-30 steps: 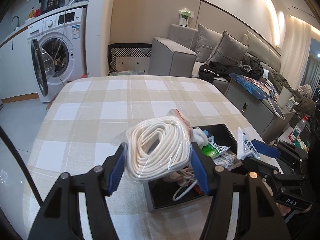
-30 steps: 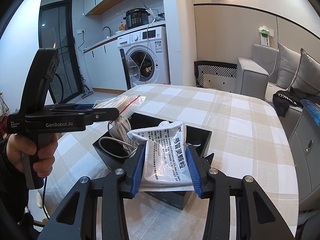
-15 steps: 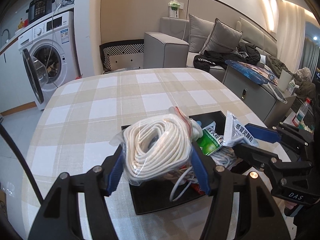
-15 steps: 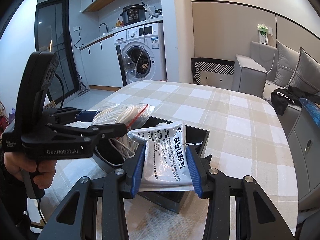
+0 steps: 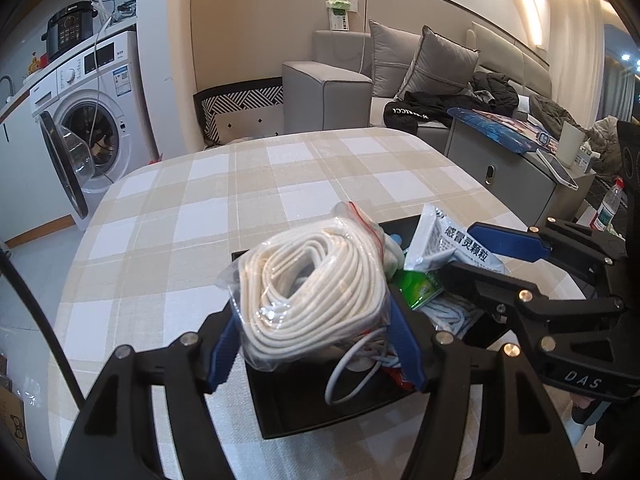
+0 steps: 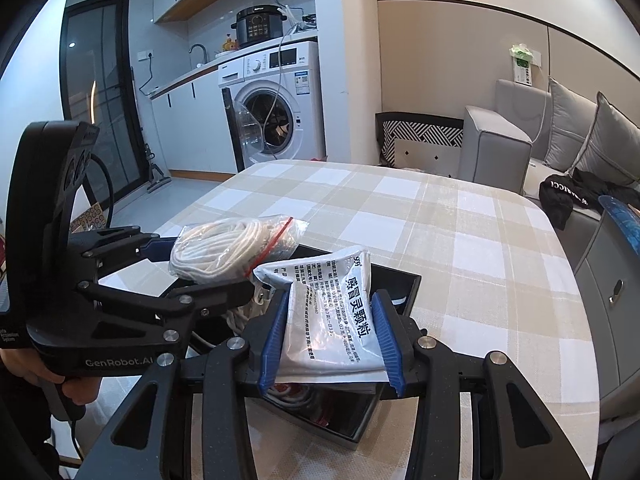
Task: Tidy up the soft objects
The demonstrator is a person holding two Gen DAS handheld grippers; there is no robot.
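Item: a clear bag of coiled white cord (image 5: 316, 300) is being clamped between the blue pads of the left gripper (image 5: 316, 344) at lower centre, above a black box (image 5: 288, 412) on the checked tablecloth (image 5: 248, 200), while a white printed sachet (image 6: 340, 320) is being pinched by the right gripper (image 6: 332, 340) over the same box at lower centre of the right view

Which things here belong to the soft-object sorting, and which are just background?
Job: bagged white cord in left gripper; white sachet in right gripper; black box; green packet.
Background: washing machine, sofa, multicooker.
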